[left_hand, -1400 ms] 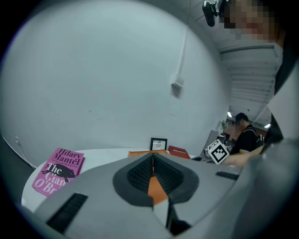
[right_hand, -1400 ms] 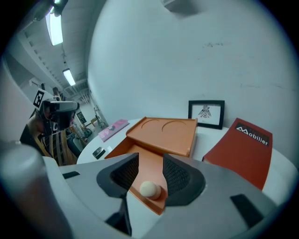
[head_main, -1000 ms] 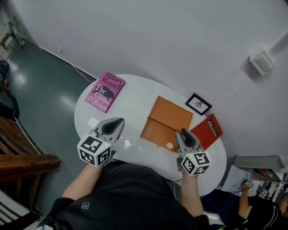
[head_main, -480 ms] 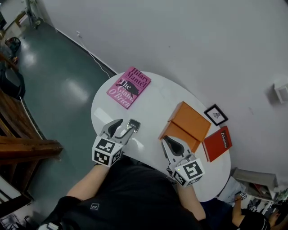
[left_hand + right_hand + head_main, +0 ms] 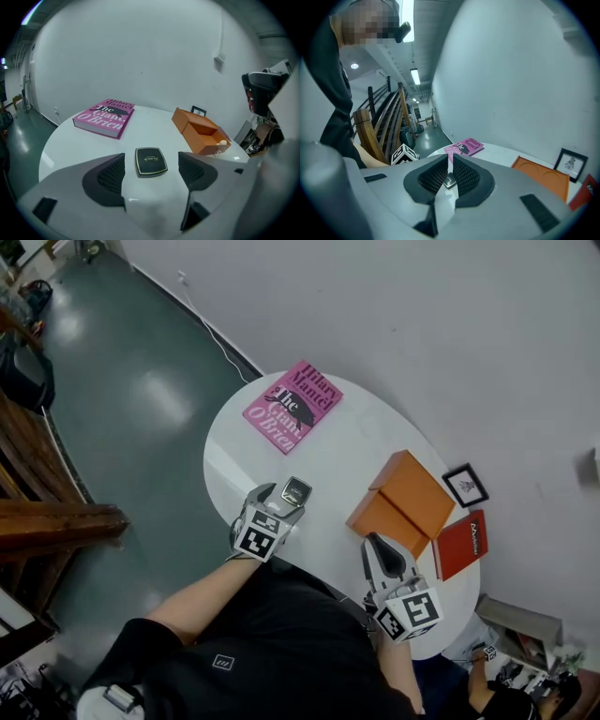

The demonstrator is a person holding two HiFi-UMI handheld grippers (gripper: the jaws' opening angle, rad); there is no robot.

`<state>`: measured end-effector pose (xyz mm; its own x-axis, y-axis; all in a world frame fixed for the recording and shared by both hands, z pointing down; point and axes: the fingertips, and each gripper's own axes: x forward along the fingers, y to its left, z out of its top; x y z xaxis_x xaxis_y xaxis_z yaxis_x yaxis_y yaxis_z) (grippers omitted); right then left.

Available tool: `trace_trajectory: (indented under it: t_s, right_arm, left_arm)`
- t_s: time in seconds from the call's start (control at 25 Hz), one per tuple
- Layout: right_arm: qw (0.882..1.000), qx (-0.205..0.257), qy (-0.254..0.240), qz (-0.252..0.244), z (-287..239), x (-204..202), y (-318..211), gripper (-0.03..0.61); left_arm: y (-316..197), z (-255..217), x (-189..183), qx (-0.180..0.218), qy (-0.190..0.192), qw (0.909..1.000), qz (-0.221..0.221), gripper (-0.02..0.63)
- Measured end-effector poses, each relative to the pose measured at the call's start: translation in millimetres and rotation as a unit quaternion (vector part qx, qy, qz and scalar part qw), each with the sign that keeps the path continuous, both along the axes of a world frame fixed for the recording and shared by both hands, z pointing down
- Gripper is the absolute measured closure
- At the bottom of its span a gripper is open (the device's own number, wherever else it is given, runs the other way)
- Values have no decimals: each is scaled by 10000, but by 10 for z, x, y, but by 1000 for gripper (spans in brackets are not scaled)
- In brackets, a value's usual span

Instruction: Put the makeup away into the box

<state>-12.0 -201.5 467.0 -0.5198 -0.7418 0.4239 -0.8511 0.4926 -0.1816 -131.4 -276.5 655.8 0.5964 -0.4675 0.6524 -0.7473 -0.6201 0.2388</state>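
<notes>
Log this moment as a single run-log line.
left claw: opening, straddling black compact on table, pads clear | right claw: nearly shut, empty | orange box: open, compact not yet inside

A plain white wall [image 5: 422, 334] meets a glossy grey-green floor [image 5: 122, 399] — a thin cable [image 5: 220, 338] trails along its foot. Dark wooden stairs [image 5: 47, 531] stand at left. The oval white counter [image 5: 370, 437] sits against the wall — strip lights [image 5: 415, 75] overhead.

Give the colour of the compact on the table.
Black compact, pale lettering on top; clearest in the left gripper view.
</notes>
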Motion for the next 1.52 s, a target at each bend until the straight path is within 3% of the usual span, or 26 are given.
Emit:
trace_trajectory:
  t_s: [0.44,0.68,0.72,1.08,1.28,1.52]
  right_arm:
    - [9982,-180,-41,563,34,574,124,526]
    - [9977,-128,-90,653,7,690,88,526]
    - [9976,-131,-113,668,6,699,85,525]
    - [9967,-46,-179,786,-49,619,94,526]
    - [9948,-70,-184,1002,-36,592,126,525]
    - [9915,12,-202,1285,-73,654,180,526]
  left_arm:
    - [-113,500,218,-280,-874,9956,204,256]
    - [-116,562,218,-24,-1243,9919,268,255]
    - [-116,561,209,4,-1261,9917,267,279]
    - [-82,449,71,-171,-918,9953,250,302]
    - [-92,186,32,-16,-651,9972,362,302]
    - [-170,-317,139,455,-411,9954,741,302]
